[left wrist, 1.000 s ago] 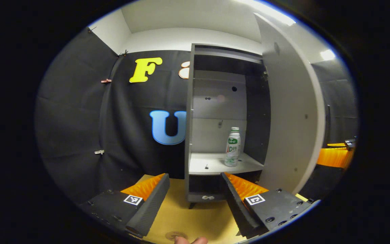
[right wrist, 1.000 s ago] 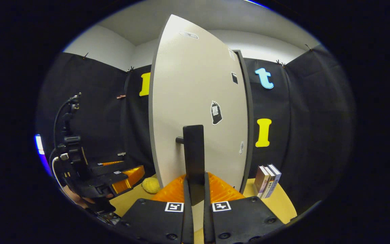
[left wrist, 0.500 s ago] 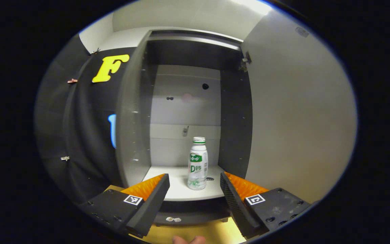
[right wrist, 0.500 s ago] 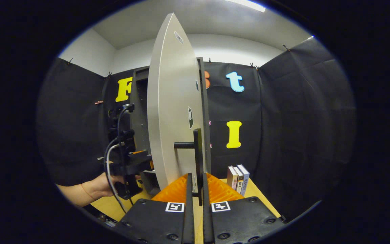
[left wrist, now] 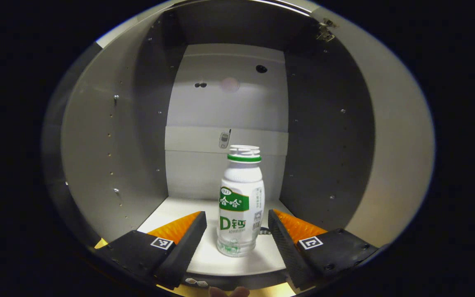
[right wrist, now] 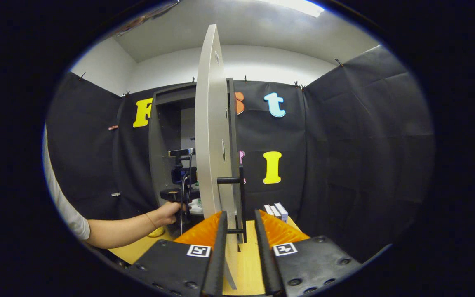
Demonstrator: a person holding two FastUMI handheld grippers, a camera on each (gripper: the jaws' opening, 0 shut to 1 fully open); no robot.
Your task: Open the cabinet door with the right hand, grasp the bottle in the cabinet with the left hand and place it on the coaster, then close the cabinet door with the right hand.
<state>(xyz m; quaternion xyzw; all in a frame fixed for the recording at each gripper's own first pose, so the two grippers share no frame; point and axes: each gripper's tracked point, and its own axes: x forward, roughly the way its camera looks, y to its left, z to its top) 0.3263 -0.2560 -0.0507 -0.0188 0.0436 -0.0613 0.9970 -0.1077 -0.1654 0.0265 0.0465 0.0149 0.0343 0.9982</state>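
The white bottle point(left wrist: 239, 202) with a green label and green neck ring stands upright on the cabinet's white shelf point(left wrist: 167, 214). My left gripper point(left wrist: 235, 216) is open inside the cabinet, one finger on each side of the bottle and neither touching it. In the right gripper view the white door point(right wrist: 212, 123) stands wide open, seen edge-on. Its black bar handle point(right wrist: 242, 194) sits between the parted fingers of my right gripper point(right wrist: 240, 214), which is open. The left gripper point(right wrist: 179, 192) also shows there, held by a hand point(right wrist: 167, 212) and reaching into the cabinet point(right wrist: 167, 123).
The cabinet's grey side walls point(left wrist: 97, 156) close in on both sides of the left gripper. A few books point(right wrist: 276, 209) stand on the wooden table point(right wrist: 248, 264) right of the door. A yellow object point(right wrist: 155, 233) lies near the person's forearm.
The left gripper moved forward into the cabinet until the bottle stood between its fingers. The door swung further open, and the right gripper's fingers parted from the handle.
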